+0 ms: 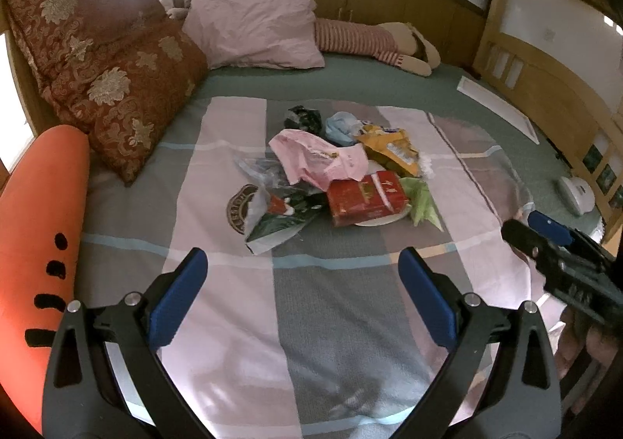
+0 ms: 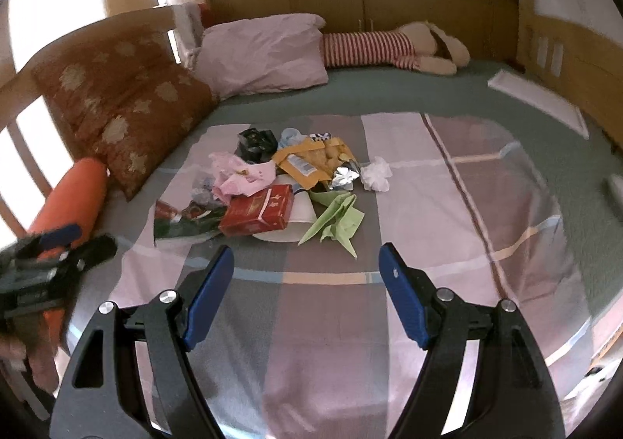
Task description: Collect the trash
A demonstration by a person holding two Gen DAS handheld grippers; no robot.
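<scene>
A heap of trash lies mid-bed on a checked sheet (image 1: 233, 302): a red carton (image 1: 366, 197) (image 2: 259, 215), a pink bag (image 1: 319, 158) (image 2: 243, 176), a yellow snack wrapper (image 1: 393, 148) (image 2: 315, 160), green paper (image 1: 422, 199) (image 2: 337, 224), a dark printed bag (image 1: 280, 219) (image 2: 183, 221), crumpled white tissue (image 2: 375, 174). My left gripper (image 1: 303, 267) is open and empty, short of the heap. My right gripper (image 2: 307, 263) is open and empty, near the green paper. Each gripper shows at the other view's edge: the right gripper (image 1: 529, 230), the left gripper (image 2: 83, 240).
An orange bolster (image 1: 43, 236) lies at the left edge, with brown patterned cushions (image 1: 113, 88) behind it. A pink pillow (image 1: 253, 30) and a striped soft toy (image 1: 373, 43) lie at the bed's far end. A white flat panel (image 1: 498, 108) and a wooden frame (image 1: 545, 73) border the right.
</scene>
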